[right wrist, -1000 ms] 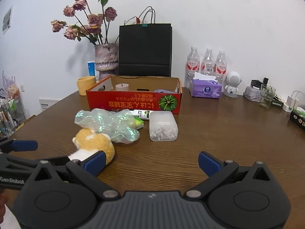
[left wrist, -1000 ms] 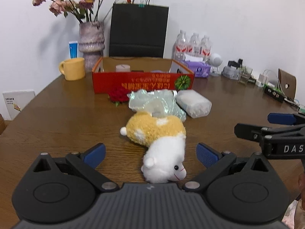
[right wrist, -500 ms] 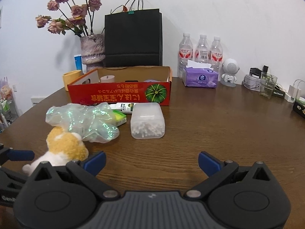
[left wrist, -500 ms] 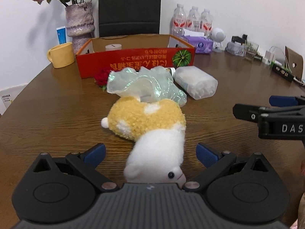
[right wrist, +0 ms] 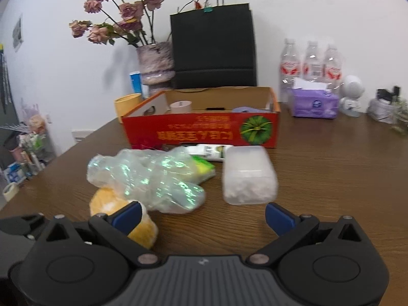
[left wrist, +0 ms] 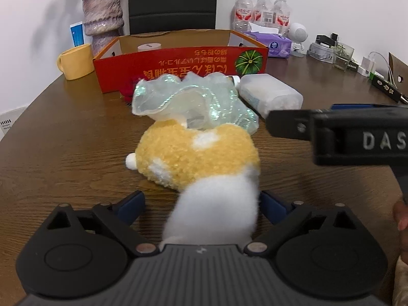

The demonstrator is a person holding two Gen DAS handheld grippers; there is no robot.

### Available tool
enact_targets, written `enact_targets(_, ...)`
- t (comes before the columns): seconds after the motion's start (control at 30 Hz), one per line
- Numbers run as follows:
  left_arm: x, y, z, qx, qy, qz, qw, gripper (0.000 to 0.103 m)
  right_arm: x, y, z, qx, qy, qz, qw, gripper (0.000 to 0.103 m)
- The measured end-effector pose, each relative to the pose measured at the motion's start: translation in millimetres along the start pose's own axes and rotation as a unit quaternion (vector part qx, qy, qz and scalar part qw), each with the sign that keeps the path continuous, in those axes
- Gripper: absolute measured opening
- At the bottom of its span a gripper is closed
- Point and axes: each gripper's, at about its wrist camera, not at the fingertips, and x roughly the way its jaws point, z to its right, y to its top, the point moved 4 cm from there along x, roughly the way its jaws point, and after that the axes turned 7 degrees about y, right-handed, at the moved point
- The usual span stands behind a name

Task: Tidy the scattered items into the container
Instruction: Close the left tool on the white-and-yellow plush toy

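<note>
Now left tool (left wrist: pixel 201 207) closing around plush toy's (left wrist: pixel 199 158) white head, not gripping

I'm at a dark brown wood-grain table (right wrist: pixel 331 168) with a rounded edge, white plain wall (right wrist: pixel 306 12) behind it. Black paper bag (right wrist: pixel 213 46) stands against the wall, my landmark. Left of the bag: mottled vase (right wrist: pixel 154 63) with dried pink roses (right wrist: pixel 119 15), yellow mug (left wrist: pixel 75 61) further left. Right of the bag: three water bottles (right wrist: pixel 312 63), purple tissue pack (right wrist: pixel 315 104) in front of them, small white robot figure (right wrist: pixel 353 98) beyond. Cluttered shelf (right wrist: pixel 23 150) far left of the bag, off the table. Even, soft light.
</note>
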Motion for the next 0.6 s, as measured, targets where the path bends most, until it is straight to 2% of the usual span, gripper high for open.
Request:
enact_targets(0.07, 1, 1, -4, -0.003, -0.002, 0.000, 1.0000, 0.092, 7, 2, -2, 0.010, 0.014, 0.000, 1.000, 0.103)
enact_targets(0.2, -1, 2, -10, -0.003, -0.012, 0.005, 0.9999, 0.080, 18, 5, -3, 0.040, 0.048, 0.003, 0.998, 0.098)
enact_targets(0.33, -1, 4, -14, -0.004, -0.024, 0.006, 0.9997, 0.077, 29, 5, -2, 0.076, 0.081, 0.001, 0.994, 0.095)
enact_targets(0.47, -1, 5, -16, -0.001, -0.034, 0.006, 0.9994, 0.073, 39, 5, -5, 0.086, 0.090, -0.003, 0.992, 0.093)
enact_targets(0.53, -1, 5, -17, 0.000, -0.036, 0.007, 0.9993, 0.069, 45, 5, -5, 0.096, 0.101, -0.003, 0.990, 0.092)
enact_targets(0.6, -1, 5, -18, -0.001, -0.040, 0.010, 0.9992, 0.059, 52, 5, -3, 0.109, 0.112, -0.003, 0.988, 0.089)
